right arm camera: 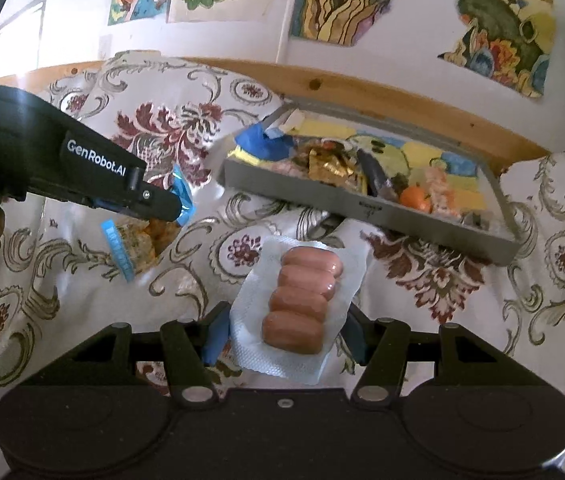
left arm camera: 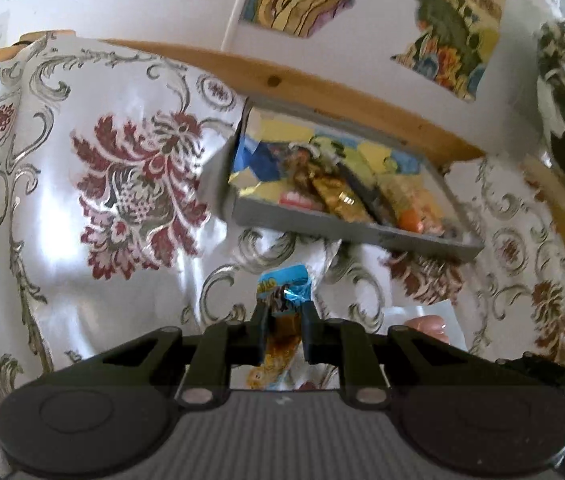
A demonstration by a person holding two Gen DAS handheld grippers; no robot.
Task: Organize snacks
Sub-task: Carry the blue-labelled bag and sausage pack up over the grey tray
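- My left gripper [left arm camera: 284,330] has its two black fingers [left arm camera: 258,332] closed on a snack packet [left arm camera: 282,320] (blue at the top, orange-brown lower down).
- The packet's blue end [left arm camera: 288,282] sticks out beyond the fingertips, above the tablecloth [left arm camera: 82,240], which is white satin with dark red flowers and grey scrolls.
- Ahead lies a grey tray [left arm camera: 346,236], already holding several wrapped snacks: a gold wrapper [left arm camera: 332,196] and an orange item [left arm camera: 410,220] among them.
- A fingertip [left arm camera: 430,326] shows just right of the gripper.
- Behind the tray runs a wooden rail [left arm camera: 322,88].
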